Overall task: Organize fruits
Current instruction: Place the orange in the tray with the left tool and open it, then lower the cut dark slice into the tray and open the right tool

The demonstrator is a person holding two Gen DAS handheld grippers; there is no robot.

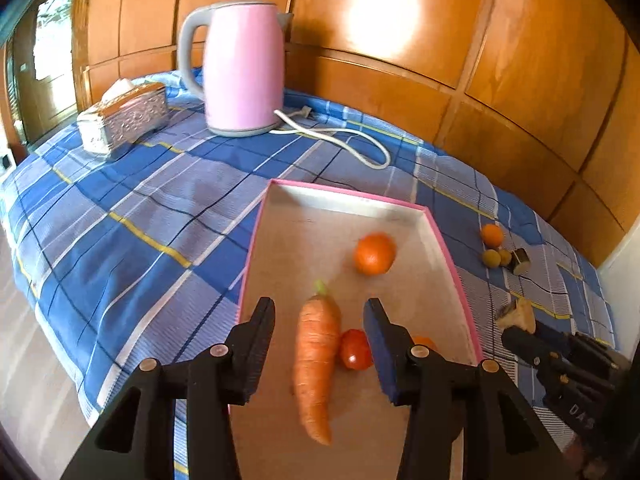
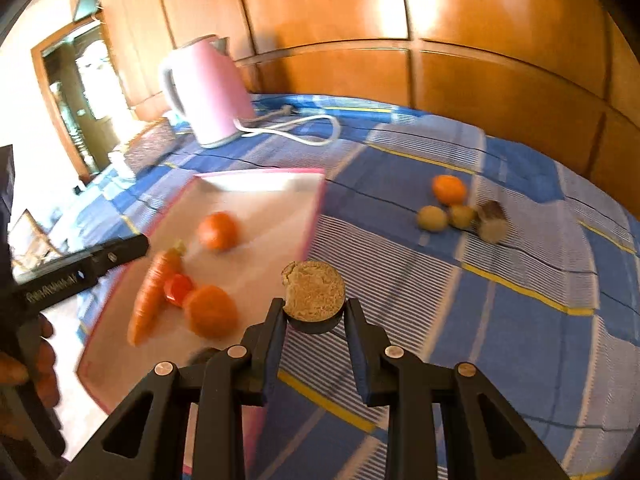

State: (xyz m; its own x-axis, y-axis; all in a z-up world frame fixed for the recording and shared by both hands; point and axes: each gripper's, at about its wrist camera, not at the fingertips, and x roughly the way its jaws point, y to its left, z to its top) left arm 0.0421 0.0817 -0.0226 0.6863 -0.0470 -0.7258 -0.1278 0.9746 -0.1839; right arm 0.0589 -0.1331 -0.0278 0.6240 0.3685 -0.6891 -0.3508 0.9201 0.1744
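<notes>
Partly hidden by the right gripper (image 2: 314,312), its jaws pinch a blurred cut slice (image 2: 314,290); left gripper (image 1: 320,320) jaws spread.

The left gripper (image 1: 320,330) points steeply down, its jaws parted with nothing pressed between the pads. Seen from the right wrist, it reaches in from nine o'clock, gripped by a hand (image 2: 32,364) at the frame's left edge. The right gripper (image 2: 314,312), also angled down, is clamped on a round slice (image 2: 314,290) at its fingertips, twelve o'clock of the jaws.
</notes>
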